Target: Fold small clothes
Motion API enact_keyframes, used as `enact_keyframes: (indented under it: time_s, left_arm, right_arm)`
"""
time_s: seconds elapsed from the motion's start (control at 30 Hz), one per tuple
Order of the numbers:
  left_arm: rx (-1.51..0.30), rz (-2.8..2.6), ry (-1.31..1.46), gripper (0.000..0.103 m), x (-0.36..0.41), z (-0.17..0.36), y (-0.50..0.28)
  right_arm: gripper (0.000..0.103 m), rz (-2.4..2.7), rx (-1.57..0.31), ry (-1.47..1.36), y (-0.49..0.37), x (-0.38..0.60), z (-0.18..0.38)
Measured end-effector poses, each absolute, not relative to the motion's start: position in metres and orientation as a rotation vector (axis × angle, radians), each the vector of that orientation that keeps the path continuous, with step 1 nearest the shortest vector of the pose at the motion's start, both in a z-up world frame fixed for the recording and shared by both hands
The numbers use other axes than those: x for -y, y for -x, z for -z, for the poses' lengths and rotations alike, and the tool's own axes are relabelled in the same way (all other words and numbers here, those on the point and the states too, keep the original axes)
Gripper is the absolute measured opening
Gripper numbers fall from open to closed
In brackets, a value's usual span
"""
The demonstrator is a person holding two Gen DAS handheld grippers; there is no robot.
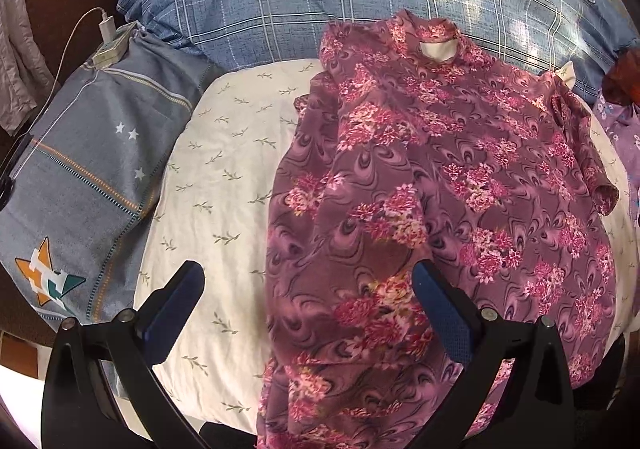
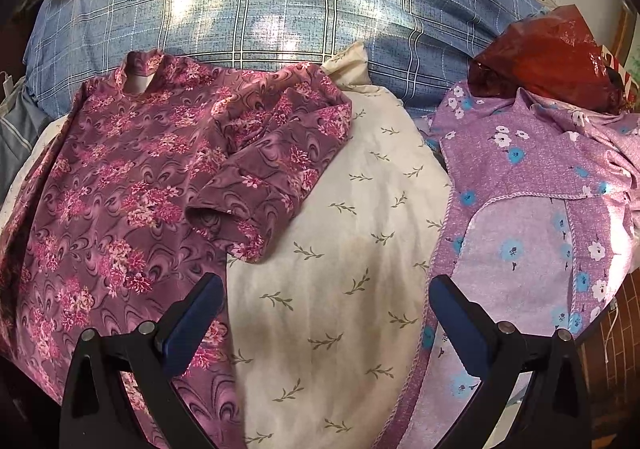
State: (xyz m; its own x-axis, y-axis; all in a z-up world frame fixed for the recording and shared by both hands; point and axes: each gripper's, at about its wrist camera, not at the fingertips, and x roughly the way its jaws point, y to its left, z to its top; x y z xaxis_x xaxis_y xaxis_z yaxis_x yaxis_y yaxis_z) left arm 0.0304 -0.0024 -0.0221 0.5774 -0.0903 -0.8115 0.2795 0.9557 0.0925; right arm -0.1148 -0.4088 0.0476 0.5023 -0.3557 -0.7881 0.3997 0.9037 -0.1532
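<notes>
A maroon shirt with pink flowers [image 1: 440, 185] lies spread on the cream leaf-print bed sheet [image 1: 224, 177], collar away from me. It also shows in the right wrist view [image 2: 120, 185], with its right sleeve [image 2: 256, 185] folded in over the body. My left gripper [image 1: 308, 281] is open and empty above the shirt's lower left edge. My right gripper [image 2: 326, 297] is open and empty above the bare sheet [image 2: 340, 249], right of the shirt's hem.
A lilac garment with blue and white flowers [image 2: 532, 217] lies at the right. A big blue plaid quilt [image 2: 280, 9] lies behind. A red plastic bag [image 2: 552, 57] sits back right. A grey-blue pillow [image 1: 88, 177] with a charger [image 1: 110, 33] lies left.
</notes>
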Motion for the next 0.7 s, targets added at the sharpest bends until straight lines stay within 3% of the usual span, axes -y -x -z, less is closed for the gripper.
enact_keyframes:
  time_s: [0.7]
  left_arm:
    - [-0.940, 0.241, -0.253, 0.103, 0.022, 0.019, -0.029]
  right_arm:
    - [0.102, 0.446, -0.928, -0.060, 0.114, 0.412, -0.046]
